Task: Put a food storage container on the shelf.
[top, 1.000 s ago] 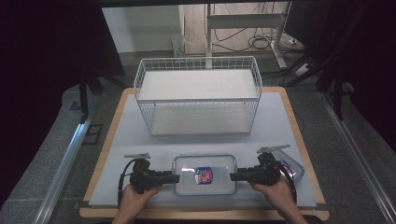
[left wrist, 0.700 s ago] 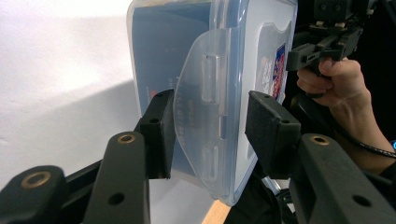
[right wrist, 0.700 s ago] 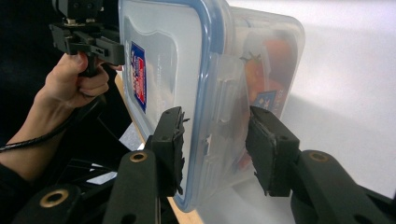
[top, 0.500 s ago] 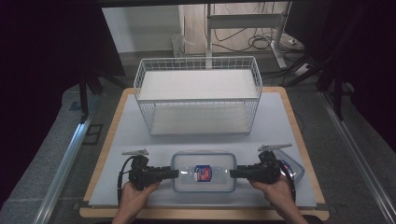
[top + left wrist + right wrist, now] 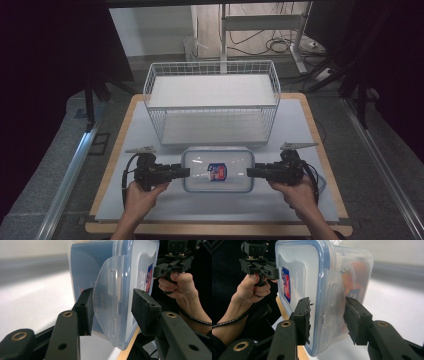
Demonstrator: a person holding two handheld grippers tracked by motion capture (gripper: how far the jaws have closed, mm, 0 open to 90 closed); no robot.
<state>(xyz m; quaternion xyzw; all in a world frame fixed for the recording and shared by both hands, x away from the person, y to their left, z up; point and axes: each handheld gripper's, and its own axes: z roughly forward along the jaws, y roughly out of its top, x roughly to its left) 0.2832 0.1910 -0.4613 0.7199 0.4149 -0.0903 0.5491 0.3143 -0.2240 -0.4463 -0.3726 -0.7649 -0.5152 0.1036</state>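
Wire basket [image 5: 210,102] at the far middle of the tabletop [image 5: 310,130]. Just before it, nearer the person, lidded container [image 5: 218,169], lying lengthwise across. Left claw [image 5: 183,172] at the container's left end, right claw [image 5: 252,172] at its right end, pointing toward each other. In the left gripper view, container end [image 5: 113,293] between the two jaws; likewise in the right gripper view [image 5: 329,297]. Hands [image 5: 141,196] behind the claws, at the near edge.

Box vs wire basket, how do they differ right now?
The box is clear plastic with a blue-rimmed lid on; the wire basket is open-topped white mesh. The box is much smaller. The box sits gripped between the left gripper and right gripper; the basket stands untouched behind it. Both are rectangular.
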